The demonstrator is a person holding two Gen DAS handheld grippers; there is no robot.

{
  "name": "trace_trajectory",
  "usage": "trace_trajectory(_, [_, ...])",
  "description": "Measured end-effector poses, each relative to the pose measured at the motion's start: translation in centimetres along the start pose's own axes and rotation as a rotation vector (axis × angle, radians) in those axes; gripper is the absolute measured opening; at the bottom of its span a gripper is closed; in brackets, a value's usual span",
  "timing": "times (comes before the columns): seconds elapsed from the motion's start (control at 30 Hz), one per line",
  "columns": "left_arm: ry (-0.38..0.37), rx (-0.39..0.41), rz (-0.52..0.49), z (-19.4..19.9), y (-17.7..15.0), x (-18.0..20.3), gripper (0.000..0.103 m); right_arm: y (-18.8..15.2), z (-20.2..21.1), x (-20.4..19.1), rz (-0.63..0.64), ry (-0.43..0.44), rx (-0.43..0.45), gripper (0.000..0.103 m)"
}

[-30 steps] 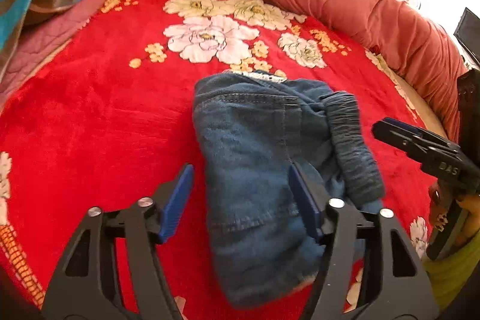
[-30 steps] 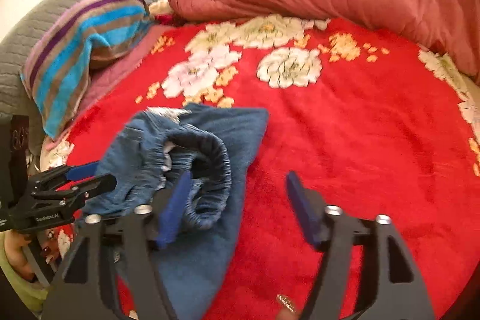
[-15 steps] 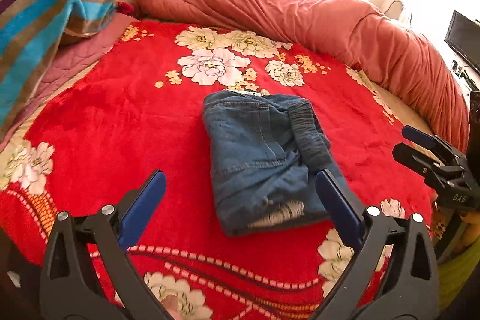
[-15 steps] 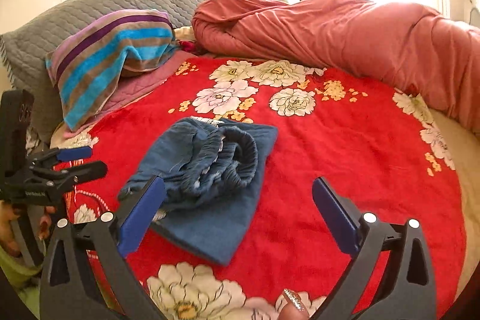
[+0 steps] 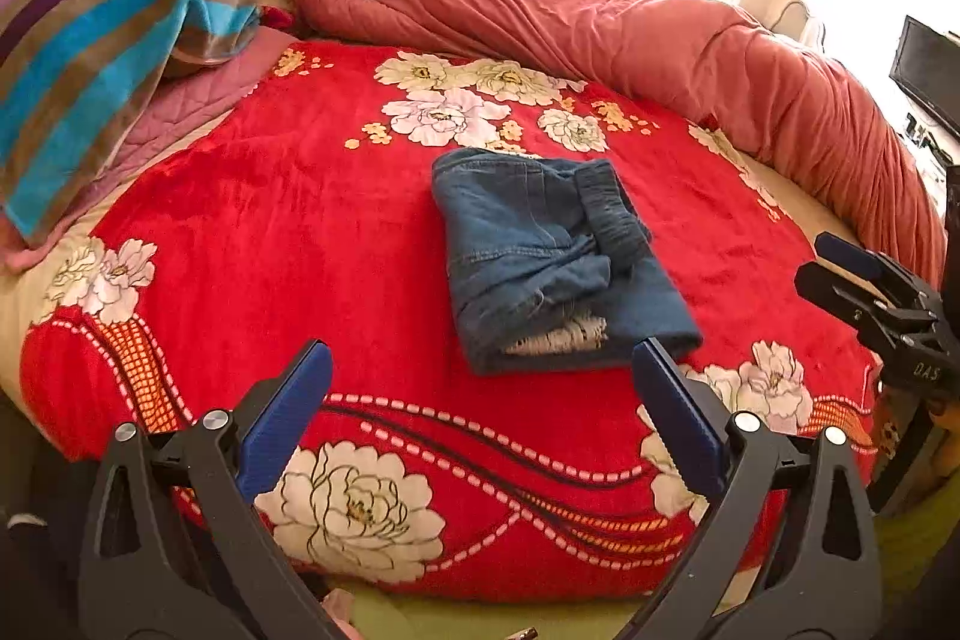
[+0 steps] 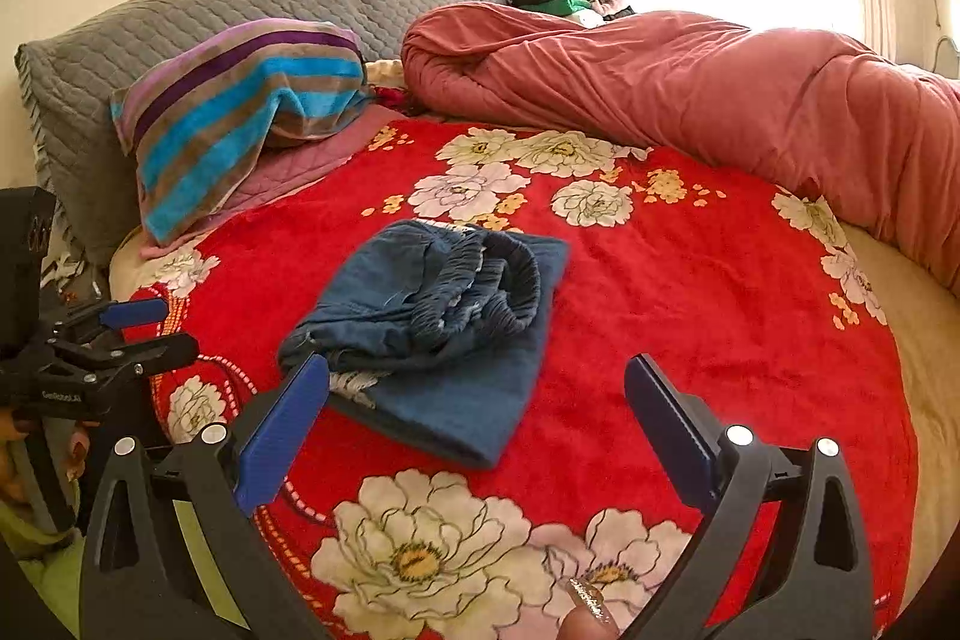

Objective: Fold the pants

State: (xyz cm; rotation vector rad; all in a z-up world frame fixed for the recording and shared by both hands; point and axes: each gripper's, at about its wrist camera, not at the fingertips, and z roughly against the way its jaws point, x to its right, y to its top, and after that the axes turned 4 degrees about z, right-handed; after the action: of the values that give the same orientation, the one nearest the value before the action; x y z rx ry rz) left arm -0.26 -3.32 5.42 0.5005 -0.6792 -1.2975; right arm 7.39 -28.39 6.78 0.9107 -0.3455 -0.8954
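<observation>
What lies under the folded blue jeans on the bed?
The folded blue denim pants rest directly on the red plush floral blanket, which shows all around them. Whatever lies beneath the bundle itself is covered and cannot be seen.

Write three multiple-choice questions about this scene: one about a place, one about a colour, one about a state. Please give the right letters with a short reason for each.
1. Where do the pants lie?
A. on the red floral blanket
B. on the striped towel
C. on the grey pillow

2. What colour are the pants?
A. black
B. blue denim
C. green

3. How do the left gripper and right gripper stand?
A. both shut on the pants
B. one open, one shut on the pants
C. both open, clear of the pants

Answers:
1. A, red floral cloth shows on every side of the bundle.
2. B, both views show blue denim.
3. C, each wrist view shows spread fingers with nothing between them.
</observation>
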Motion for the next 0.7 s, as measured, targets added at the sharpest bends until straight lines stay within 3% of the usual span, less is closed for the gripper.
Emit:
trace_trajectory(0.33, [-0.003,-0.031,-0.006,0.1,-1.7,0.0,0.093,-1.8,0.9,-0.4,-0.01,-0.027,-0.015,0.098])
trace_trajectory(0.7, [0.001,-0.08,0.021,-1.7,-3.3,-0.3,0.093,-4.7,-1.4,-0.3,-0.071,-0.039,-0.096,0.098])
